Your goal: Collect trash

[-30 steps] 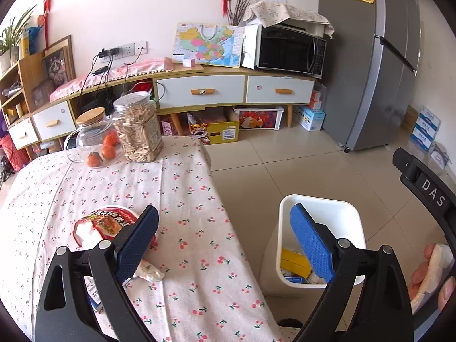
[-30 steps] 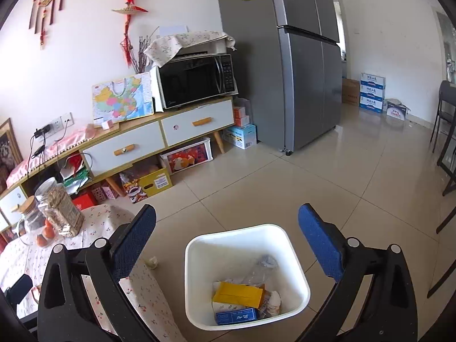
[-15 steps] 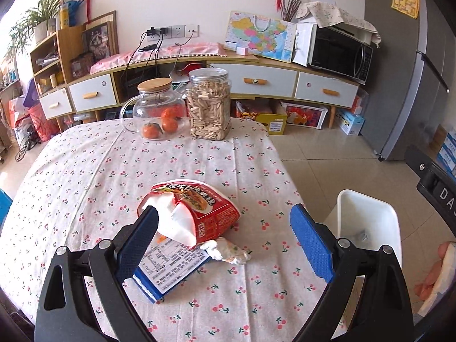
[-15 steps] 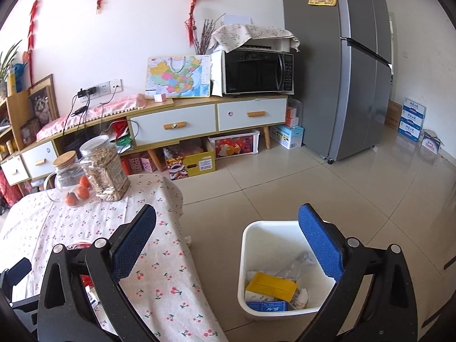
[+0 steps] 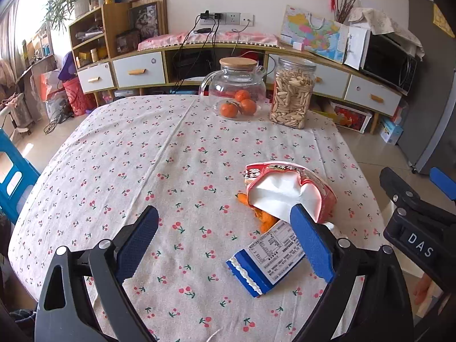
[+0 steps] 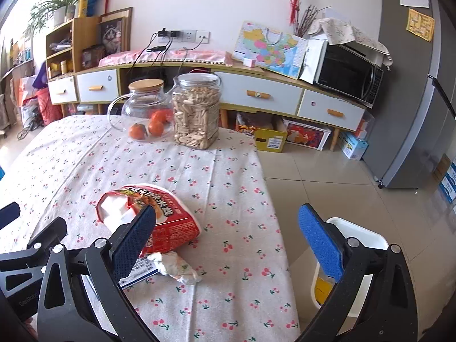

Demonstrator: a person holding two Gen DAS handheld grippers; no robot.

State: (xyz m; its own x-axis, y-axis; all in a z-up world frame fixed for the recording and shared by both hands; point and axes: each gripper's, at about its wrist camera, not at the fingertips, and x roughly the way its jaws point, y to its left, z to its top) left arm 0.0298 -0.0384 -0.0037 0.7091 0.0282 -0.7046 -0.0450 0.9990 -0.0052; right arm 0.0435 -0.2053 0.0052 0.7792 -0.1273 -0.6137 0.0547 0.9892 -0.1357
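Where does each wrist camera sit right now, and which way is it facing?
Left wrist: on the left hand-held gripper, open, looking down across the table at the red noodle cup and blue packet; the right hand-held gripper shows at its right edge.
Right wrist: on the right hand-held gripper, open, facing the table's corner and the white bin; the left one shows lower left.
Shared: noodle cup, glass teapot, seed jar.
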